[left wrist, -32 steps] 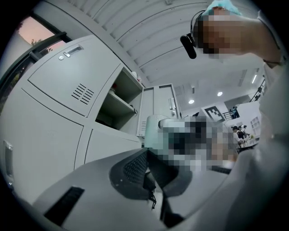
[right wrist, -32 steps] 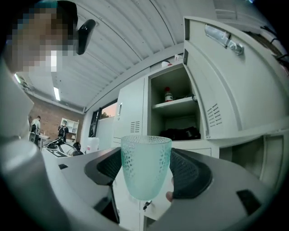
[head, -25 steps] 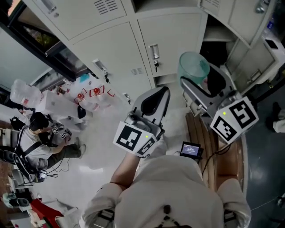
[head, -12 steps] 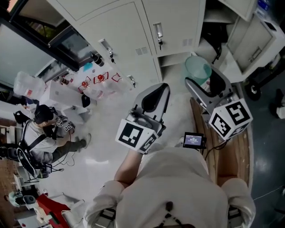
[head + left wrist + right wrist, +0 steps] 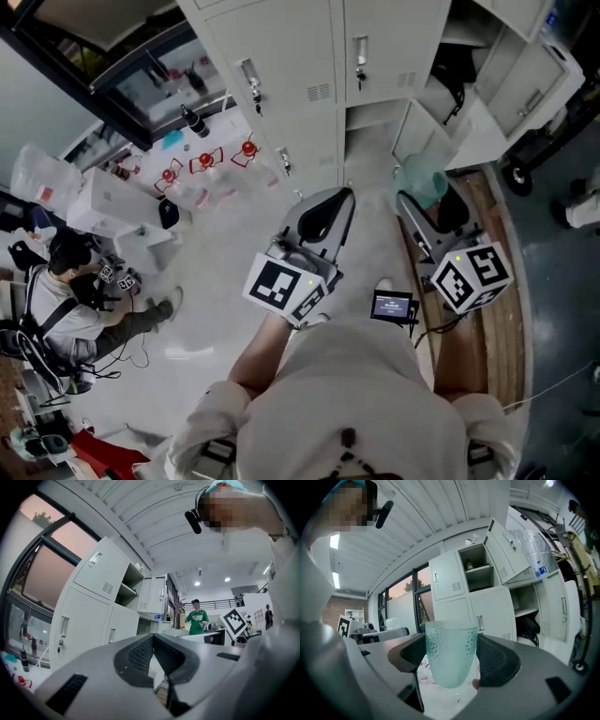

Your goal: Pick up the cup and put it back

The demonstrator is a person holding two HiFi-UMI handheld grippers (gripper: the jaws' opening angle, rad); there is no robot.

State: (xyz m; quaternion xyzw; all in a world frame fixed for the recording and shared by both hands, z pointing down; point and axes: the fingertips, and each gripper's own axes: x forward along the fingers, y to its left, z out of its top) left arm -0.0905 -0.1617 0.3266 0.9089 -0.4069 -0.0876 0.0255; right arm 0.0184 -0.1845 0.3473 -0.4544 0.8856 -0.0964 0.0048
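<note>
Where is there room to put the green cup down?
Bare white floor between the grey lockers and the seated person. The wooden boards beside the right gripper holding the translucent green cup look free. Crowded around red-marked clutter.

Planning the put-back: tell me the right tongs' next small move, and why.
Probably ease the translucent green dimpled plastic cup toward the open pale metal locker compartment ahead. The right tongs clamp the cup upright in mid-air, and nothing supports it from below, so it needs a surface before release.
</note>
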